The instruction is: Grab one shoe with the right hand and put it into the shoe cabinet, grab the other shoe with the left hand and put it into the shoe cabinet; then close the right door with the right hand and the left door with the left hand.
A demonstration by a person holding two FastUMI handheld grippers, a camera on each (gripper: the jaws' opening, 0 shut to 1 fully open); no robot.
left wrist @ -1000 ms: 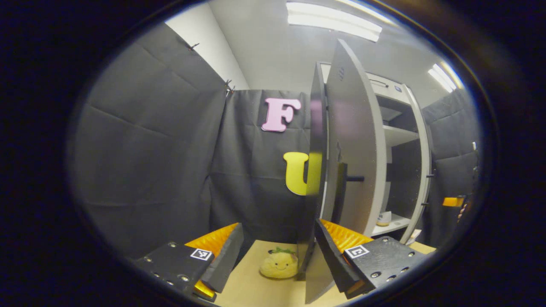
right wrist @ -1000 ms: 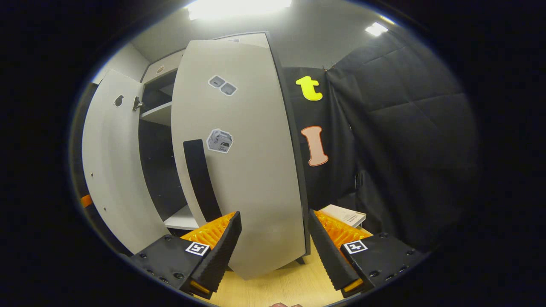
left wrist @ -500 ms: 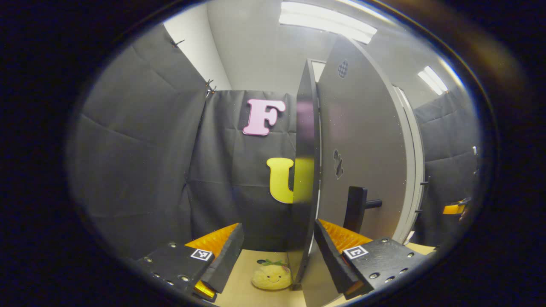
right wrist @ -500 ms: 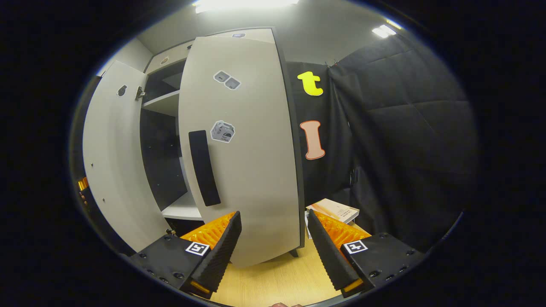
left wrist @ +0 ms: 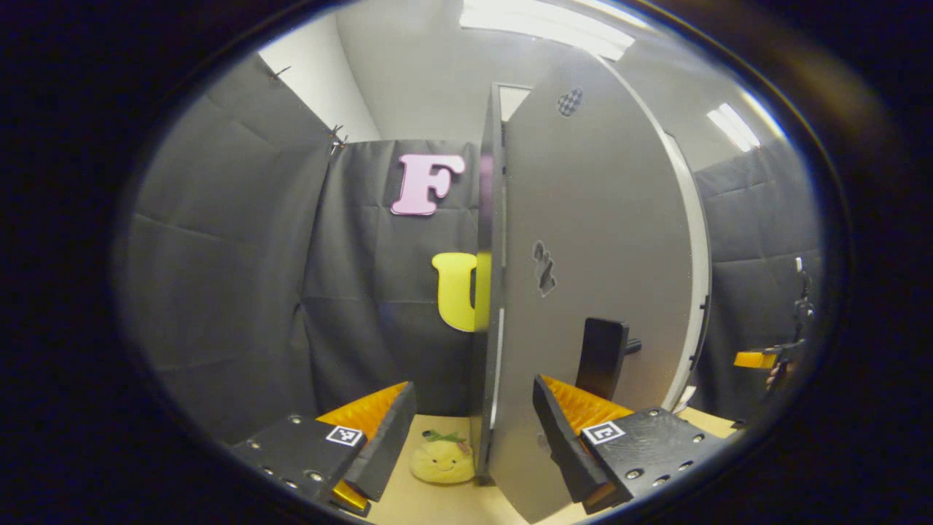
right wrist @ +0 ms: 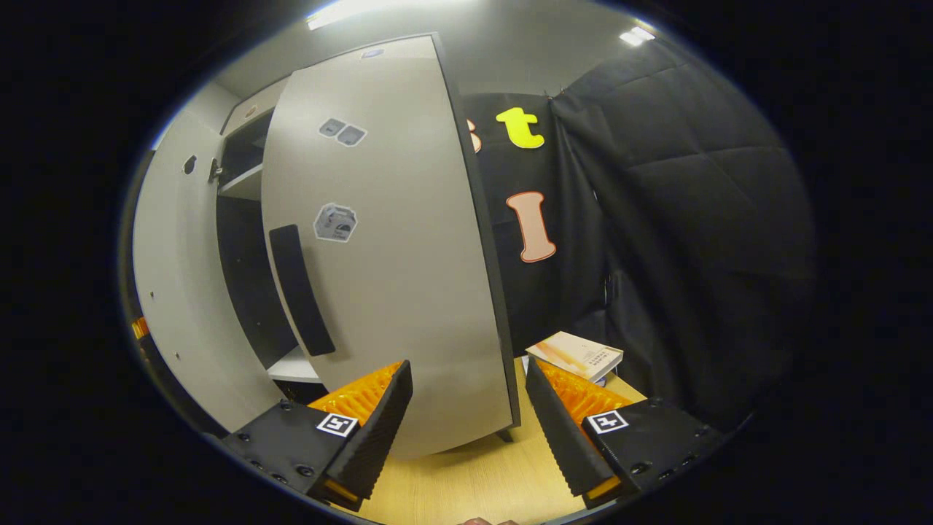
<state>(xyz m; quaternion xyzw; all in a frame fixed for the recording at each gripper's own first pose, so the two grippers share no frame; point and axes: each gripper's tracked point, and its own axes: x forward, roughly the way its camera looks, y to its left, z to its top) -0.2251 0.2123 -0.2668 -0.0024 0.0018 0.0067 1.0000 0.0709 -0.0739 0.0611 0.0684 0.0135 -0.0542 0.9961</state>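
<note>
Since a second ago the left door [left wrist: 590,240] has swung further shut, hiding the shelves. Left gripper [left wrist: 470,445] wide, straddling its edge; plush toy [left wrist: 441,461] at 6 o'clock beyond. Right gripper [right wrist: 466,415] wide before the right door [right wrist: 393,262]; book [right wrist: 576,355] at 4 o'clock.

The left door [left wrist: 598,240] swings across the left gripper view and covers the cabinet's inside, so whether the shoes sit in there cannot be told. Its lower corner runs under the left gripper's near finger [left wrist: 557,445]. At the far right rim the other gripper [left wrist: 758,359] is tiny and cut off; its jaws can't be judged. Over in the right gripper view, the right door [right wrist: 393,270] masks most of the shelves [right wrist: 291,368], and the plush toy [left wrist: 441,461] is partly tucked behind the door edge.
</note>
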